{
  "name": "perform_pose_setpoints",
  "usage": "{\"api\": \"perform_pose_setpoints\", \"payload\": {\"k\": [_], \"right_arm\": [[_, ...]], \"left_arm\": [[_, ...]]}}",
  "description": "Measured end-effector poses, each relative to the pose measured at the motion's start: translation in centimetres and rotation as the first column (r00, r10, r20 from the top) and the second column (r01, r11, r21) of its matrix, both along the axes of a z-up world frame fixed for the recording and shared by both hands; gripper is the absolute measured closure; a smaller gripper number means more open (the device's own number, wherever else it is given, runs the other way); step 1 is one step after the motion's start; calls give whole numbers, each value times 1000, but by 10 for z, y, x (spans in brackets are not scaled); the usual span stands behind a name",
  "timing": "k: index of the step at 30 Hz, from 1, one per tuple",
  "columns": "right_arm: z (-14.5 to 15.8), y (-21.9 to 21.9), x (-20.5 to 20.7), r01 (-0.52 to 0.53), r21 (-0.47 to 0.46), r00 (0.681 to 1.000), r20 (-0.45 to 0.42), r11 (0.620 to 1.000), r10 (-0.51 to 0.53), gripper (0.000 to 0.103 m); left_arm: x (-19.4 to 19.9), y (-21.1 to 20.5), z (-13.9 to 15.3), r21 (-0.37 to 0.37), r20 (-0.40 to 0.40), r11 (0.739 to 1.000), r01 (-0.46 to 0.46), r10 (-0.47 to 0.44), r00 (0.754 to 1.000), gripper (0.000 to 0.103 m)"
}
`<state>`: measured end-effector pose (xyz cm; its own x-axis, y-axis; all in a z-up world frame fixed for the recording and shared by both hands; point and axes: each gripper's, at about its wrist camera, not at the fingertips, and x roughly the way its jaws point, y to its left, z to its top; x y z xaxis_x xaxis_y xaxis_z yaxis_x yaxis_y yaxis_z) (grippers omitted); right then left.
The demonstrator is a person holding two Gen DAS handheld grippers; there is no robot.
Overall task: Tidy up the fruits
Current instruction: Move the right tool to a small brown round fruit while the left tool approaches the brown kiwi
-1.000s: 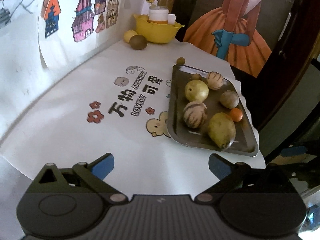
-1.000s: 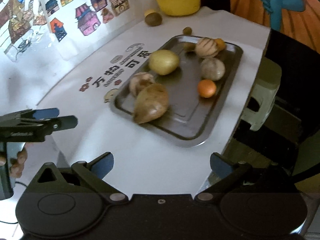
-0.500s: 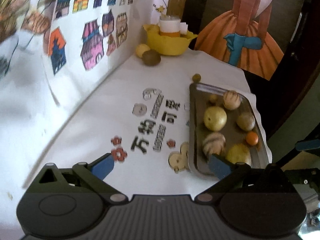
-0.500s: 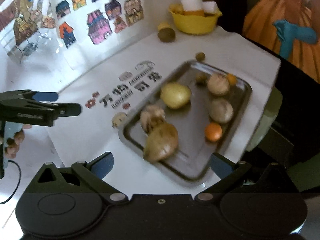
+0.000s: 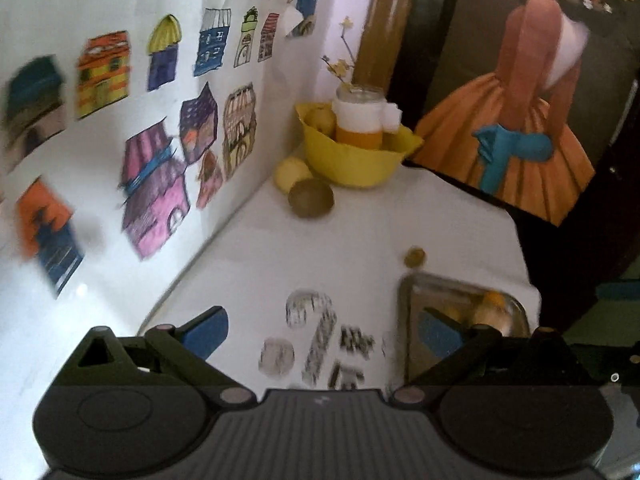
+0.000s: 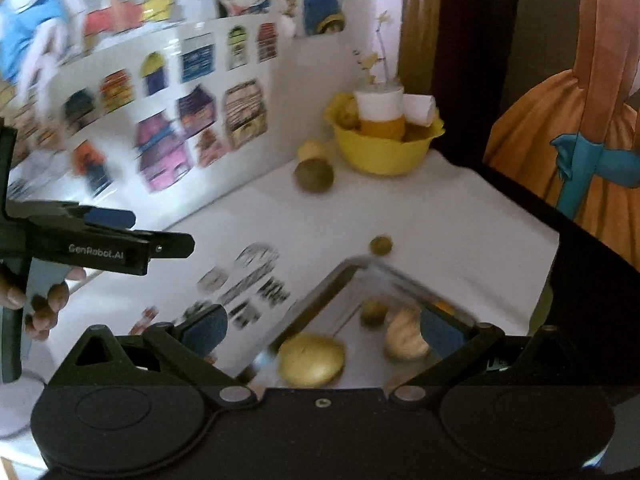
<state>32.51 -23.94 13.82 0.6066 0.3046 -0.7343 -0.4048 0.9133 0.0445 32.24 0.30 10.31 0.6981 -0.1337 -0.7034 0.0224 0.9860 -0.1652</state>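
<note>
A metal tray holds several fruits, among them a yellow round fruit and a striped pale fruit; its corner shows in the left wrist view. A brown kiwi and a yellow fruit lie by a yellow bowl at the table's back. A small brown fruit lies just beyond the tray. My left gripper is open and empty above the tablecloth. My right gripper is open and empty above the tray's near part.
The bowl holds a white-and-orange jar and fruit. A wall with house drawings runs along the left. A poster of an orange dress stands behind the table's right side. The left gripper's body shows in the right wrist view.
Both grippers have tilted up and moved forward toward the back of the table. The tray has slid down to the lower edge of both views. Both stay open and empty.
</note>
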Motion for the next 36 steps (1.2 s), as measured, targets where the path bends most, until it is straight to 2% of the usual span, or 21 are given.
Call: {"api": "perform_pose_setpoints", "payload": {"k": [4,7,13,17,23,28,36], "right_arm": [[-17,-2,49,46,44,998,-36,998,-45,1],[-32,0,77,61,59,998,-31,996,-60,1],[-75,13,115,43,1,998,41,999,-43,2],[-103,15,135,63,1,998,12,998,-63,7],[-127,20,158,92,1,995,-22,996,-92,17],[-140,21,175,141,-1,988,-63,990,-141,26],[-154,22,193,191,-51,977,-85,980,-195,48]], "left_arm": [[43,1,-20,25,31,1000,-6,6,1000,0],[69,4,-35,15,59,1000,-22,21,998,0],[118,15,-66,-40,83,999,-28,31,996,0],[145,20,-83,-63,88,998,-22,28,996,0],[182,24,-106,-85,113,996,-7,17,993,0],[199,19,-117,-72,124,997,2,7,992,1],[215,19,-128,-71,129,997,9,0,992,2]]}}
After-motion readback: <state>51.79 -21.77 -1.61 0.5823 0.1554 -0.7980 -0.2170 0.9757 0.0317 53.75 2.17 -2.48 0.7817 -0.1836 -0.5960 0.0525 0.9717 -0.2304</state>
